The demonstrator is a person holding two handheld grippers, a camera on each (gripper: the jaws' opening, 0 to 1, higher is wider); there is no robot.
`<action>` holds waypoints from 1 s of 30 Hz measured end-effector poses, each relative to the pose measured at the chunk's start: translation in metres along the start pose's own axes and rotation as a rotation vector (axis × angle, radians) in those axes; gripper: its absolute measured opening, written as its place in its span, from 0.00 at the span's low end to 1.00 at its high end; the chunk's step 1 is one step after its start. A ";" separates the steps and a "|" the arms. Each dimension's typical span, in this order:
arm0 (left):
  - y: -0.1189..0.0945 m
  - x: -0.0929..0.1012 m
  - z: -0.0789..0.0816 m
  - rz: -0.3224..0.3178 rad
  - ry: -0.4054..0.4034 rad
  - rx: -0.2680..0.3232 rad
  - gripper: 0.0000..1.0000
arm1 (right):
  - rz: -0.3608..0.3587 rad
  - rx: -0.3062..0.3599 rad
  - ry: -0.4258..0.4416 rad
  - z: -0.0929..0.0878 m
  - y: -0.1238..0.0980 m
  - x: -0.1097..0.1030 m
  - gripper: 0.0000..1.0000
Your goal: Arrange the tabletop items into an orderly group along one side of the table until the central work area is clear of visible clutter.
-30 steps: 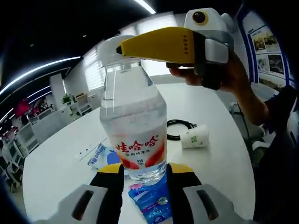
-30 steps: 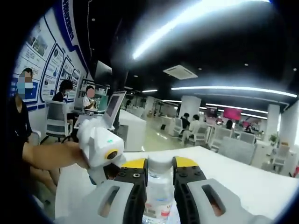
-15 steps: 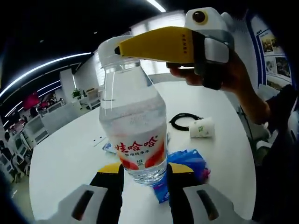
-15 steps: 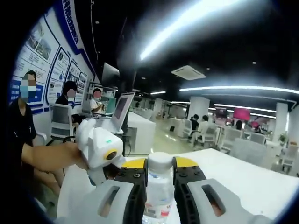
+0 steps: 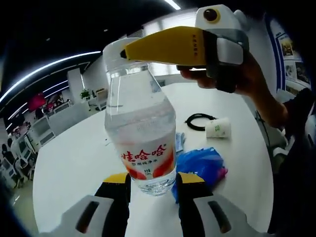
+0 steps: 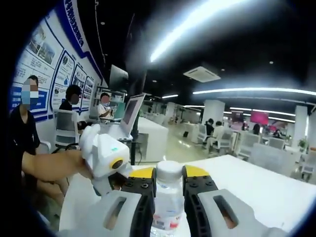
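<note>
Up front in the left gripper view, the left gripper point(image 5: 150, 183) is clamped around the base of a clear water bottle point(image 5: 141, 129) with a red label, held above the white bench point(image 5: 74, 163). The right gripper point(image 5: 129, 49) comes in from the right with its yellow jaws across the cap. Behind sit a blue plastic bag point(image 5: 201, 165), a paper cup point(image 5: 218, 128) on its side and a coiled black cable point(image 5: 198, 120).

Over in the right gripper view, the right gripper point(image 6: 168, 173) is pinched on the white cap point(image 6: 168, 171), left gripper point(image 6: 106, 158) just beside. Tip, I'd say: keep both grips firm and the bottle upright, then set it down at the bench edge, well apart from the bag.
</note>
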State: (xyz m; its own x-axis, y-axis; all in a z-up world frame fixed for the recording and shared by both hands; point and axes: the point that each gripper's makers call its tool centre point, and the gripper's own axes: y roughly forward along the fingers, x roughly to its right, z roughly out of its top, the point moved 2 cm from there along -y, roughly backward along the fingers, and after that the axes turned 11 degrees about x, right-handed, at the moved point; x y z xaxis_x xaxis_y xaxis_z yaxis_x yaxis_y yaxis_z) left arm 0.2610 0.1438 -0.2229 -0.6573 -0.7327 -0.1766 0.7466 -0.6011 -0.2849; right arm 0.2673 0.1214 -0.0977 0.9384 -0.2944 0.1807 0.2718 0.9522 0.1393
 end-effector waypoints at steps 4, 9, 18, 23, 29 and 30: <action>-0.004 -0.006 -0.004 0.009 -0.005 -0.006 0.35 | 0.007 0.000 0.007 -0.004 0.005 -0.003 0.17; -0.010 -0.011 -0.013 0.026 -0.018 -0.020 0.35 | 0.028 -0.001 0.016 -0.011 0.015 -0.012 0.17; -0.019 -0.019 -0.036 0.048 -0.037 -0.074 0.35 | 0.046 -0.023 0.031 -0.032 0.030 -0.023 0.17; -0.022 -0.022 -0.044 0.064 -0.047 -0.086 0.35 | 0.057 -0.026 0.026 -0.037 0.035 -0.028 0.17; -0.026 -0.018 -0.054 0.084 -0.050 -0.106 0.35 | 0.065 -0.024 0.030 -0.045 0.038 -0.030 0.17; -0.025 -0.019 -0.056 0.088 -0.051 -0.110 0.35 | 0.071 -0.025 0.030 -0.048 0.038 -0.030 0.17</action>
State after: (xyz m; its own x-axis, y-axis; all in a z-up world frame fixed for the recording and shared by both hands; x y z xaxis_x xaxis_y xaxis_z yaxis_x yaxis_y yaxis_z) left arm 0.2488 0.1906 -0.2652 -0.5814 -0.7981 -0.1580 0.7837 -0.4972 -0.3721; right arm 0.2596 0.1706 -0.1448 0.9614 -0.2242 0.1598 0.2098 0.9724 0.1024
